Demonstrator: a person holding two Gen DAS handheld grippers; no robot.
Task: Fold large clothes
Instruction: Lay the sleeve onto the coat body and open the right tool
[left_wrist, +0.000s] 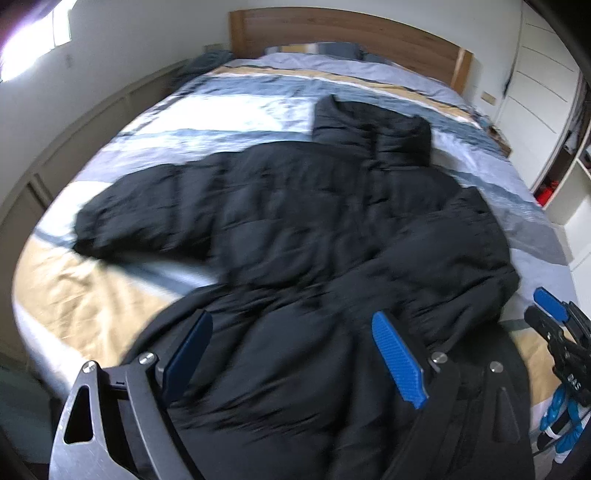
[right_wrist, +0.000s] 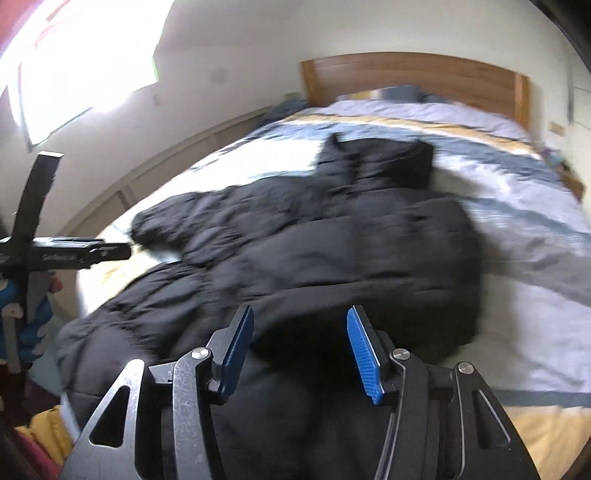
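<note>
Black and puffy, the jacket (left_wrist: 295, 229) lay spread over the striped bedcover (left_wrist: 110, 295), and it filled most of both views. Its collar (left_wrist: 373, 129) pointed toward the wooden headboard (left_wrist: 332, 37) at twelve o'clock, and one sleeve (left_wrist: 136, 214) reached out toward nine o'clock in your left camera. The other sleeve (left_wrist: 461, 240) was folded in over the body, toward three o'clock (the blur made its edge hard to follow).

Your left gripper (left_wrist: 291, 354) hung above the lower part of the jacket with its blue pads (left_wrist: 397, 360) well apart, and nothing was between them. The cloth was only seen behind the gap, not pinched.

Your right gripper (right_wrist: 299, 350) was also above the hem side of the jacket, at six o'clock of its own view. Its jaws stood apart, less wide than the left ones, and the pads (right_wrist: 364, 354) pressed on nothing. I could not tell if the fingertips touched the fabric under them.

In your left camera the right gripper appeared at four o'clock, near the edge of the bed. In your right camera the left tool's black frame (right_wrist: 55, 251) showed at nine o'clock.
</note>
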